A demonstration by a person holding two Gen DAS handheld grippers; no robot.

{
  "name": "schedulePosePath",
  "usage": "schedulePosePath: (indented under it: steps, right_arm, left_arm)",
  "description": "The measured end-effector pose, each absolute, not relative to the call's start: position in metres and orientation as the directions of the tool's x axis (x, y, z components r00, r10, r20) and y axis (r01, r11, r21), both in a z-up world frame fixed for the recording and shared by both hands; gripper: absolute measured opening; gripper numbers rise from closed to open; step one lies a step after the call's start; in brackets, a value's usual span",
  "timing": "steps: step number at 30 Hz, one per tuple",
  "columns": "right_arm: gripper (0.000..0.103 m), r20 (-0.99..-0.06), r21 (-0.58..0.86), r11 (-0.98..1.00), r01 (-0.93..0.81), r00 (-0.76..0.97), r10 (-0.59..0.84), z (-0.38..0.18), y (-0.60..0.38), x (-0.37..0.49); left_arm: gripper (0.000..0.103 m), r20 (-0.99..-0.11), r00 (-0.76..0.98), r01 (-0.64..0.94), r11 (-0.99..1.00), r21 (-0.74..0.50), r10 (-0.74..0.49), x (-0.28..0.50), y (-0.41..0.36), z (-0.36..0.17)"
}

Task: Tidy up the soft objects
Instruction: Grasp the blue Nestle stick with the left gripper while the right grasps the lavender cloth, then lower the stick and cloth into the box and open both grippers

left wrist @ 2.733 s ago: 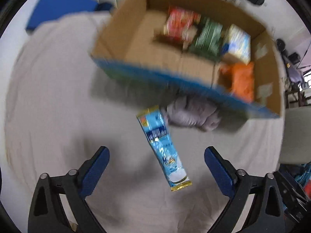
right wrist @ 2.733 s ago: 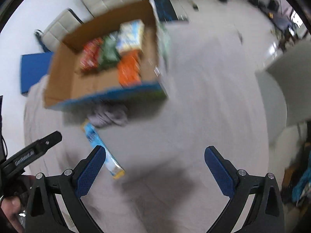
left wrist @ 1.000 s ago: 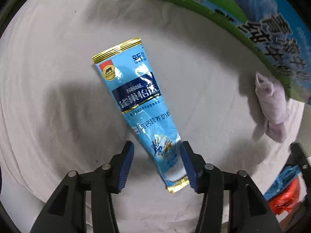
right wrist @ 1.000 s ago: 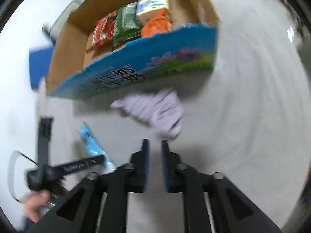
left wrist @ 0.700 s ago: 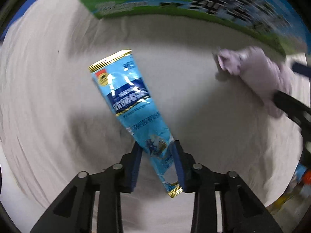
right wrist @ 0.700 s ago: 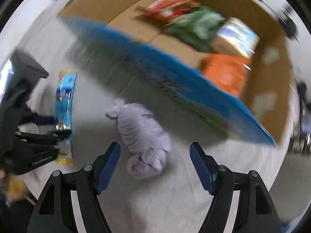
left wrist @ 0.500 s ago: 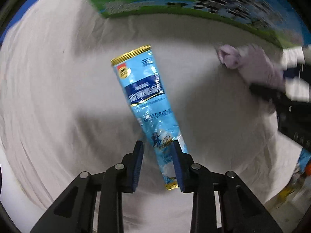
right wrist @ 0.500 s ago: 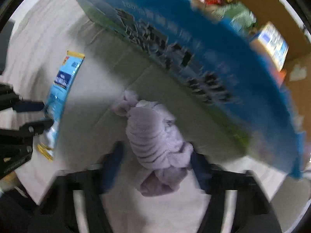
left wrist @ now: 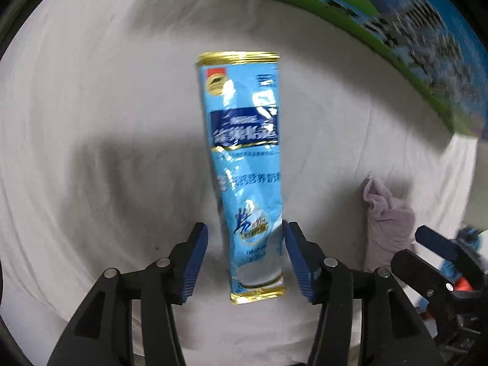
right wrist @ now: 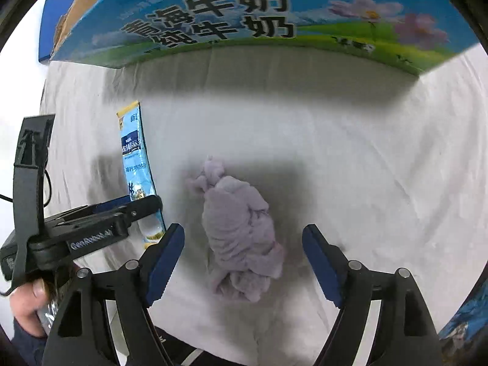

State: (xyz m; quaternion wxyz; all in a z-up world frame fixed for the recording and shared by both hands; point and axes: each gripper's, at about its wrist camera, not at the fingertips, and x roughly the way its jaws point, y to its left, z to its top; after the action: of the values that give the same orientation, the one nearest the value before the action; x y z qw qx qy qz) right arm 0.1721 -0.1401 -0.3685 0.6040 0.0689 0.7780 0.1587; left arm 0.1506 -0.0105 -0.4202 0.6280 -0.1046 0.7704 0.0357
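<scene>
A long light-blue milk-powder sachet (left wrist: 244,164) with gold ends lies on the white cloth. My left gripper (left wrist: 245,256) is open, its blue pads either side of the sachet's near end with gaps showing. The sachet also shows in the right wrist view (right wrist: 135,164), with the left gripper (right wrist: 91,228) over its lower end. A crumpled lilac cloth (right wrist: 241,231) lies between the open fingers of my right gripper (right wrist: 242,259), not pinched. The lilac cloth also shows at the right of the left wrist view (left wrist: 387,222).
A large cardboard box with a blue and green printed side (right wrist: 244,15) stands just behind both objects; it shows at the upper right of the left wrist view (left wrist: 396,30). A white cloth (right wrist: 366,152) covers the table. A blue pad (right wrist: 52,18) lies at the far left.
Both grippers came down from a high view of the box to the tabletop. The left jaws narrowed around the sachet, then opened wider. The right gripper went from shut to open around the lilac cloth.
</scene>
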Motion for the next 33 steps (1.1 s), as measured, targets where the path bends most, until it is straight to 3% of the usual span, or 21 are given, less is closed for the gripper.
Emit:
schedulePosePath:
  steps: [2, 4, 5, 7, 8, 19, 27, 33]
  right_arm:
    - [0.082, -0.912, 0.321, 0.945, -0.068, -0.290, 0.289, -0.380, -0.133, 0.168]
    - [0.082, -0.913, 0.301, 0.952, -0.061, -0.306, 0.269, -0.391, -0.127, 0.160]
    - [0.081, -0.915, 0.292, 0.955, -0.055, -0.309, 0.261, -0.394, -0.129, 0.155]
    - [0.066, -0.927, 0.255, 0.965, -0.061, -0.300, 0.226, -0.391, -0.131, 0.148]
    - [0.050, -0.933, 0.243, 0.967, -0.075, -0.290, 0.212, -0.388, -0.129, 0.145]
    - [0.046, -0.914, 0.296, 0.955, 0.005, -0.290, 0.285, -0.364, -0.152, 0.130]
    - [0.046, -0.907, 0.379, 0.924, 0.038, -0.181, 0.380, -0.293, -0.179, 0.146]
    - [0.046, -0.901, 0.430, 0.902, 0.029, -0.048, 0.431, -0.215, -0.198, 0.184]
  left_arm:
    - [0.047, -0.983, -0.178, -0.149, 0.989, -0.021, -0.048, 0.153, -0.024, -0.421]
    - [0.032, -0.988, -0.151, -0.104, 0.995, -0.008, -0.024, 0.152, -0.035, -0.420]
    - [0.029, -0.988, -0.151, -0.091, 0.996, 0.000, -0.014, 0.150, -0.039, -0.419]
    - [0.027, -0.990, -0.143, -0.071, 0.997, 0.003, -0.007, 0.146, -0.042, -0.420]
    - [0.026, -0.990, -0.144, -0.075, 0.997, -0.004, -0.015, 0.142, -0.043, -0.421]
    - [0.026, -0.993, -0.066, -0.078, 0.993, -0.089, -0.094, 0.124, -0.032, -0.386]
    - [0.026, -0.986, 0.122, -0.002, 0.993, -0.115, -0.114, 0.114, -0.049, -0.301]
    - [0.026, -0.957, 0.246, 0.067, 0.988, -0.142, -0.154, 0.159, -0.041, -0.218]
